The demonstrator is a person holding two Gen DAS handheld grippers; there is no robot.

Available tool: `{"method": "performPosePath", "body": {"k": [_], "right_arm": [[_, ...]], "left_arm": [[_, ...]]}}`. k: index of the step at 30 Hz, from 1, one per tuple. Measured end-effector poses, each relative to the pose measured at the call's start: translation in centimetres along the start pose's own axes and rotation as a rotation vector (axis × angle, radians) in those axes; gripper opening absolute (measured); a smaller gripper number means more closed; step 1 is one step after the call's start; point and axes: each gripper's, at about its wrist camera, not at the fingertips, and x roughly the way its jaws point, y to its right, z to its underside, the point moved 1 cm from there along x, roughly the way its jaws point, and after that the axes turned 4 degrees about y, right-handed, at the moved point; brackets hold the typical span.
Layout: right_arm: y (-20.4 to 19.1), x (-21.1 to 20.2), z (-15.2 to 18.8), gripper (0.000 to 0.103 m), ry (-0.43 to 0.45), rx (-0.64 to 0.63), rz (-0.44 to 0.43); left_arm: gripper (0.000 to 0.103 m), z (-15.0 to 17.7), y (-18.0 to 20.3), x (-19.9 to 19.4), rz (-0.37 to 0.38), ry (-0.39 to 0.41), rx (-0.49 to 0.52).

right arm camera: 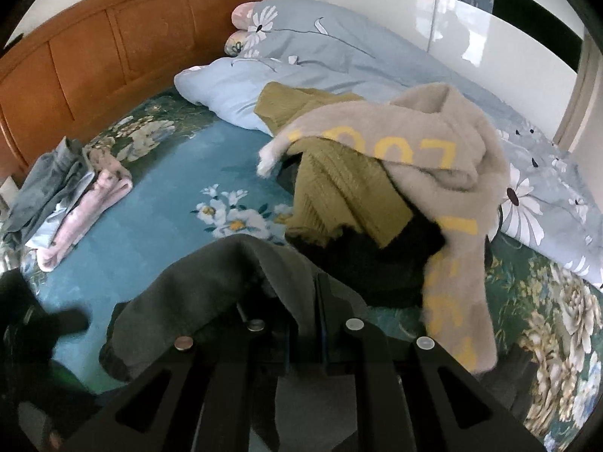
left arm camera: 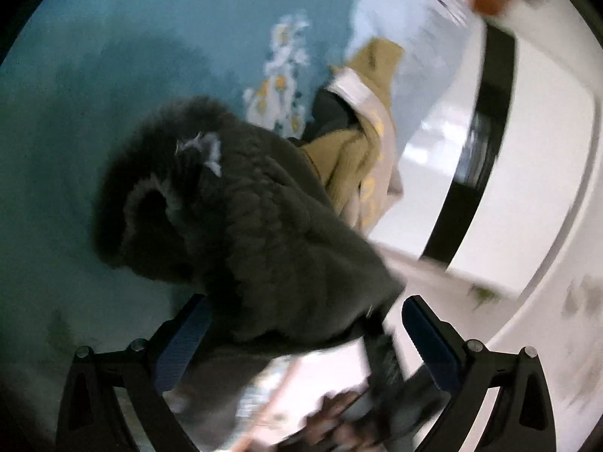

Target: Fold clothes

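the right gripper (right arm camera: 303,293) is pinching the grey garment (right arm camera: 211,282) at six o'clock; the left gripper (left arm camera: 301,327) is gaping wide, gripping nothing.

1. The left wrist view is heavily motion-blurred: the dark grey garment (left arm camera: 256,233), the floral print on the bed sheet (left arm camera: 113,56) and the white wall (left arm camera: 546,150) all smear.
2. The same view is dim on its left side and blown out to near white on its right.
3. The right wrist view is sharp and evenly lit by soft daylight, with gentle shadows under the heap of clothes (right arm camera: 377,196).
4. Glare and reflections sit on the glossy white wardrobe door (right arm camera: 433,19).
5. Both views show strong fisheye bending and black vignetted corners; the headboard (right arm camera: 113,45) curves markedly.
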Motion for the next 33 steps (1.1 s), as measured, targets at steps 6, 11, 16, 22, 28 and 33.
{"method": "performPosePath", "body": {"k": [6,11,16,22,28,33], "right_arm": [[0.0,-0.8,1.6,0.012,-0.030,0.000,-0.016],[-0.6,-2.4,3.5,0.018,-0.080,-0.033,-0.034],[1.8,-6.4,6.7,0.043,-0.103,-0.001,-0.075],[14.2,-11.1,15.3,0.045,-0.199,0.401,0.128],[23.4,-17.4,28.3,0.045,-0.251,0.946,0.269],[21.4,-16.5,35.3,0.054,-0.318,1.139,0.062]], "left_arm": [[0.052,-0.3,-0.1,0.9,-0.022,0.052,-0.081],[0.027,-0.7,0.5,0.0,-0.112,0.096,-0.013],[0.022,-2.9,1.3,-2.4,-0.163,0.134,0.063],[0.021,-5.8,4.2,-5.8,-0.166,0.179,0.113],[0.021,-6.5,3.1,-7.1,-0.164,0.180,0.084],[0.021,-6.1,2.6,-7.3,-0.150,0.193,0.070]]}}
